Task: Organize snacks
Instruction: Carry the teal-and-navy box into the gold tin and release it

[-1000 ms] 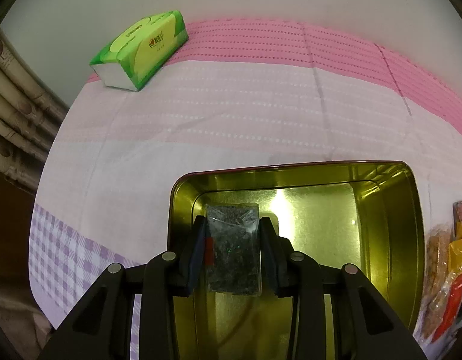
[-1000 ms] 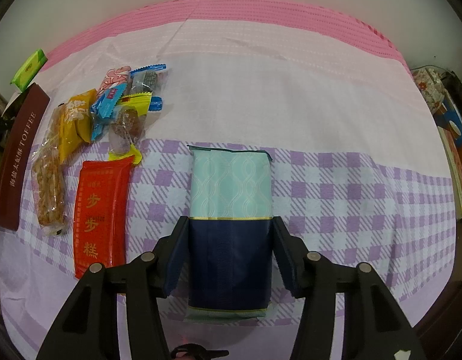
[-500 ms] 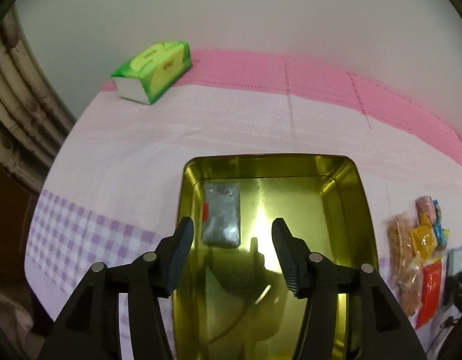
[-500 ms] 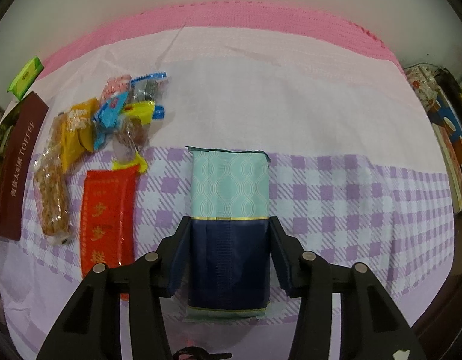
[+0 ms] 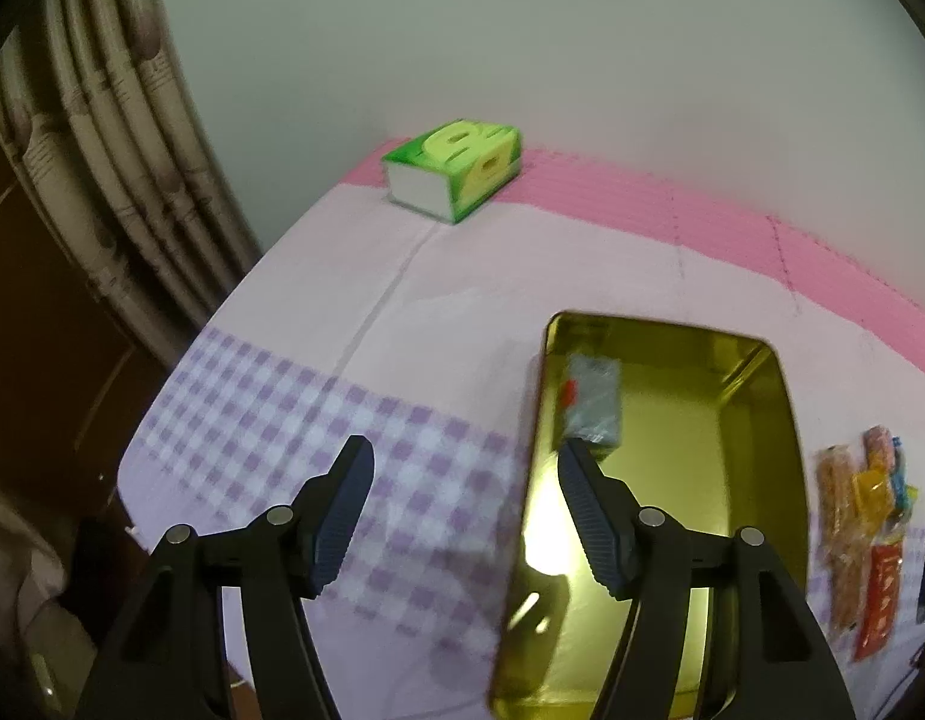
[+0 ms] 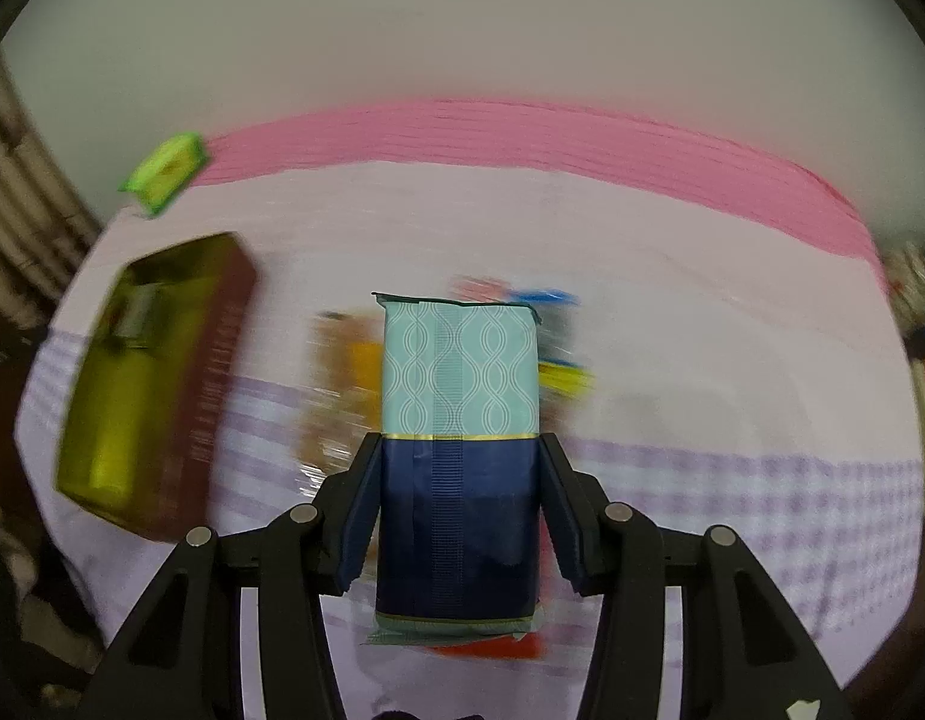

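My left gripper (image 5: 459,456) hangs above the tin's left edge with its jaws opening and nothing between them. The gold tin (image 5: 756,480) lies open on the cloth, and a small grey packet (image 5: 594,399) rests in its far left corner. My right gripper (image 6: 459,456) is shut on a teal and navy packet (image 6: 459,372), held up off the table. In the right wrist view the tin (image 6: 120,396) shows blurred at the left, its brown side wall facing right. Loose snacks (image 5: 864,522) lie to the right of the tin.
A green tissue pack (image 5: 453,171) sits at the table's far left corner by the wall. The pink and purple-checked cloth (image 5: 402,312) covers the table. A curtain (image 5: 102,138) and dark wood stand at the left. Cluttered items (image 6: 924,324) show at the far right.
The left gripper let go of the grey packet inside the tin, opened, and rose back to the left. The right gripper lifted the teal and navy packet and swung left over the snacks.
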{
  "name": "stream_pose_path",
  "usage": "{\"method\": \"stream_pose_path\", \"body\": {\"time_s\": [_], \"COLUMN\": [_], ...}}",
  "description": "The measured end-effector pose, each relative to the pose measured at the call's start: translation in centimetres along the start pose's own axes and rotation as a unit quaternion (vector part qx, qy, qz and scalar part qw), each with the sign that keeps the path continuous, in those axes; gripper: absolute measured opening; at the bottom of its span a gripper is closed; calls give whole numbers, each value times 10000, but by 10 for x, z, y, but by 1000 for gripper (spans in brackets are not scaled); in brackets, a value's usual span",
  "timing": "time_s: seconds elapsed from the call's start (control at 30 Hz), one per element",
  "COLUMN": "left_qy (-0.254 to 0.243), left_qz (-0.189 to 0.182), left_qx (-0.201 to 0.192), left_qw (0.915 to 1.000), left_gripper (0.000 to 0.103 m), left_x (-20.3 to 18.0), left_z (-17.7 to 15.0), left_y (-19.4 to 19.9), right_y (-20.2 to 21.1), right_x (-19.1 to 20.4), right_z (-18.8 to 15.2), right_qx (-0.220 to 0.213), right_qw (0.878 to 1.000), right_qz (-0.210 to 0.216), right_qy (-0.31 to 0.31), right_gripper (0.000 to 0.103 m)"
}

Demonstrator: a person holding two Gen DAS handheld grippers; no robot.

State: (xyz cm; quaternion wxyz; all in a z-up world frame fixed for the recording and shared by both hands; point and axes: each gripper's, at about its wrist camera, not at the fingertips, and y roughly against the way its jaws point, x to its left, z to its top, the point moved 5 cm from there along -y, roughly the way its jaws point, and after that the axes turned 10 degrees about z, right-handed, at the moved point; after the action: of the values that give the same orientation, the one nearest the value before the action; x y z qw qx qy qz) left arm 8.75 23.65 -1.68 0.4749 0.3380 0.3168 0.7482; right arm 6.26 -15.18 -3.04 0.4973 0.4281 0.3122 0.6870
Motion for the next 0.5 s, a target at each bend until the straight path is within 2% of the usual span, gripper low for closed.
{"method": "stream_pose_path", "body": {"time_s": [0.1, 0.2, 0.33, 0.5], "left_qy": [20, 174, 459, 623], "left_qz": [205, 240, 316, 583], "left_qx": [56, 205, 299, 274], "left_qw": [9998, 9994, 9980, 9960], "left_gripper": [65, 65, 65, 66], "left_x": [13, 28, 49, 68], "left_z": [-12, -25, -38, -54], "left_y": [-4, -8, -9, -6], "right_y": [-9, -20, -39, -74], "right_x": [43, 82, 131, 186], "right_z": [10, 17, 24, 23], "right_qx": [26, 95, 166, 501], "right_qw": [9992, 9971, 9940, 9892], "right_qz": [297, 605, 823, 1049], "right_qy": [278, 462, 695, 893], "right_gripper": [46, 46, 46, 46]}}
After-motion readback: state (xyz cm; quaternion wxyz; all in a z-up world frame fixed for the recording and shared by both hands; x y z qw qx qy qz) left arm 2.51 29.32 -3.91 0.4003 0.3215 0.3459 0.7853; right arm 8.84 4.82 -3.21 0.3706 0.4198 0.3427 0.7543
